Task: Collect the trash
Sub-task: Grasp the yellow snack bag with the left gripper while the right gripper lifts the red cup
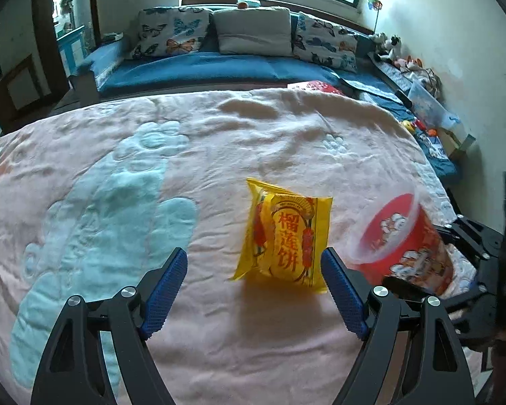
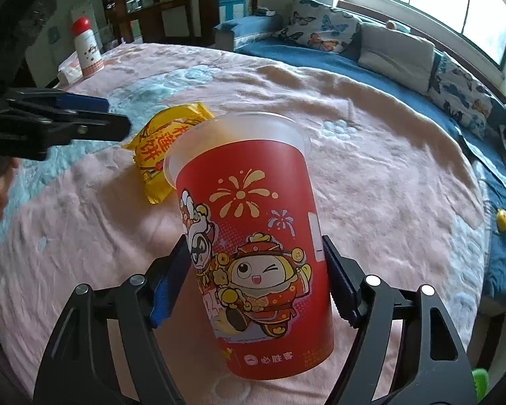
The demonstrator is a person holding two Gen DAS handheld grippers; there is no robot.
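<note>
A yellow snack packet (image 1: pixel 283 236) with red Chinese lettering lies on the pink blanket (image 1: pixel 219 135). My left gripper (image 1: pixel 254 263) is open and empty, its blue pads just short of the packet, the right pad near the packet's edge. My right gripper (image 2: pixel 256 260) is shut on a red plastic cup (image 2: pixel 253 236) with cartoon figures, held upright and slightly tilted beside the packet (image 2: pixel 165 145). The cup also shows in the left wrist view (image 1: pixel 401 239), right of the packet. The left gripper's fingers (image 2: pixel 67 121) show at the left of the right wrist view.
A blue sofa bed with butterfly cushions (image 1: pixel 172 33) runs along the far side under the window. A white bottle with a red cap (image 2: pixel 86 47) stands at the blanket's far left edge. Toys and bags (image 1: pixel 421 101) lie along the right wall.
</note>
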